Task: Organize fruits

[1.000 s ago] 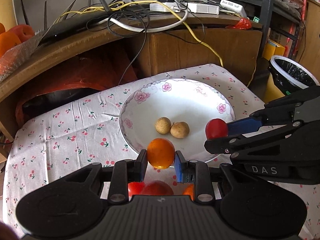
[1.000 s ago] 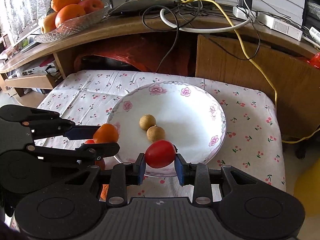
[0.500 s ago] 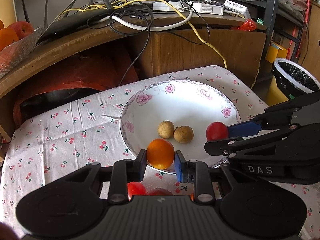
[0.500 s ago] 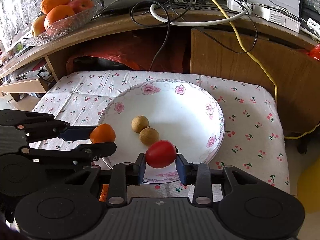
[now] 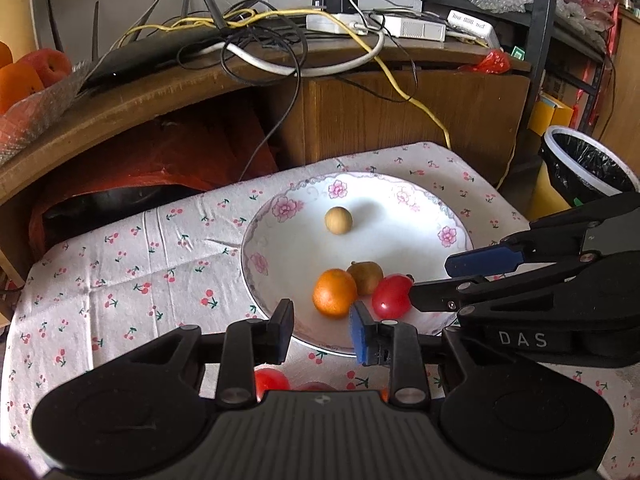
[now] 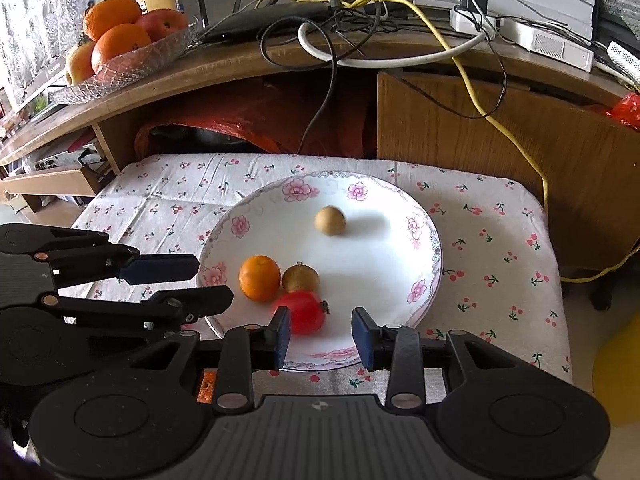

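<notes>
- The left gripper (image 5: 320, 322) is seen with its jaws spread wide and nothing held between them; it is poised at the near left rim of the plate (image 6: 384, 200).
- A small orange (image 6: 259, 278) is found lying free on the plate's near left part, just beyond the left gripper's fingertips.
- A brown longan (image 6: 300, 277) is seen touching the orange on its right side.
- A red tomato (image 6: 303, 312), blurred in the right wrist view, is seen on the plate just in front of the longan.
- A second longan (image 6: 329, 221) is seen apart from the others, farther back on the plate.
- The right gripper (image 6: 321, 336) is seen wide open and empty; the tomato lies beside its left fingertip.
- The plate is set on a cherry-print cloth (image 6: 500, 240).
</notes>
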The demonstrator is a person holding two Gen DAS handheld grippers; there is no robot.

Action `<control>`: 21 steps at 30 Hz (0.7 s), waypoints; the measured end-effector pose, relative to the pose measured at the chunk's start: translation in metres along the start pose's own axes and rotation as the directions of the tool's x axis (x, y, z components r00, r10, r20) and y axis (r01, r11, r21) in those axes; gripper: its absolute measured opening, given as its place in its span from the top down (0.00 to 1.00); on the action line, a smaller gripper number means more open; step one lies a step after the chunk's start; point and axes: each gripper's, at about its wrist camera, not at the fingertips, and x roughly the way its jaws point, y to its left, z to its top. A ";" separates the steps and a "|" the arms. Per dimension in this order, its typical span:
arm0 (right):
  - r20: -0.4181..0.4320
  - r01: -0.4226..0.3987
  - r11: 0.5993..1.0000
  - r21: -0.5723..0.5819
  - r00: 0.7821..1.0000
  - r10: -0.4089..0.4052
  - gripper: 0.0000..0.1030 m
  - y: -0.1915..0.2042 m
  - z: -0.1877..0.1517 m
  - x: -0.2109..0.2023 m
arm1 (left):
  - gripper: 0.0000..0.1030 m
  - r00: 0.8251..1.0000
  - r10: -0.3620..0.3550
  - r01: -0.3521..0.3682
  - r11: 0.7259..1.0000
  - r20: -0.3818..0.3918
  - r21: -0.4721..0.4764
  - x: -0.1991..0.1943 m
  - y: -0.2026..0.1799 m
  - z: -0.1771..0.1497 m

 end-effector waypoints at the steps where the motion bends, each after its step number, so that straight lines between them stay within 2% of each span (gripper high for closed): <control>1: 0.002 -0.002 1.000 -0.002 1.000 0.002 0.70 0.001 0.000 -0.001 | 0.63 1.000 -0.001 0.001 1.000 0.003 -0.001 -0.002 0.001 0.000; 13: -0.010 -0.030 0.999 -0.027 1.000 0.029 0.70 0.009 -0.005 -0.008 | 0.63 1.000 -0.017 0.017 1.000 0.001 0.009 -0.018 0.002 -0.006; 21: -0.048 -0.091 0.994 -0.067 0.995 0.088 0.69 0.023 -0.016 -0.016 | 0.60 0.999 -0.051 0.051 0.999 -0.012 0.015 -0.039 0.006 -0.022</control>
